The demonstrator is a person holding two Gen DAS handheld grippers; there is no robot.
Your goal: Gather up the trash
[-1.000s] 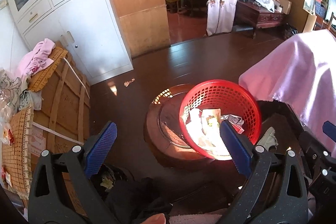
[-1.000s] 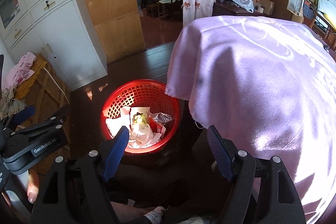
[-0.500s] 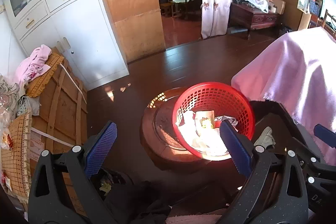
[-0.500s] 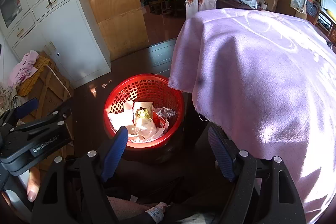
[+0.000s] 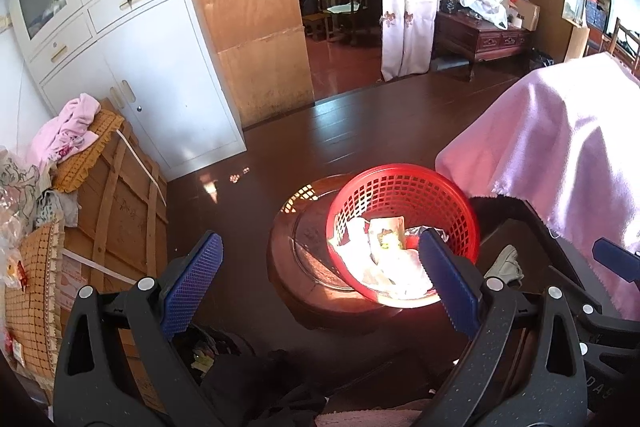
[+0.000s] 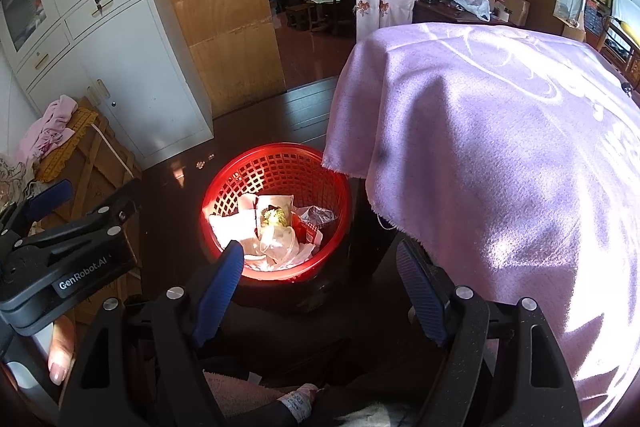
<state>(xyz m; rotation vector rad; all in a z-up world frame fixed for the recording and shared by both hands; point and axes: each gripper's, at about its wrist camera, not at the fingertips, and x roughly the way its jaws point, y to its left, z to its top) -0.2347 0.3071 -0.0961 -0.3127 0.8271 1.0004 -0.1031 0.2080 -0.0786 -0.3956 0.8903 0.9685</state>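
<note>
A red mesh basket sits tilted on a round dark wooden stool. It holds crumpled papers and wrappers, lit by the sun. My left gripper hovers open above and in front of the stool, with nothing between its blue pads. My right gripper is open too, empty, just in front of the basket. In the right wrist view the left gripper's body shows at the left. A small pale crumpled piece lies on the dark surface right of the basket.
A table draped in pink cloth stands right of the basket, its edge hanging over the rim. A wooden crate with cushions and clothes is at the left, in front of a white cabinet. Dark wooden floor lies beyond.
The left wrist view has drifted slightly, so the basket sits a little further left in it. Both grippers stay open and empty; the right one has barely moved.
</note>
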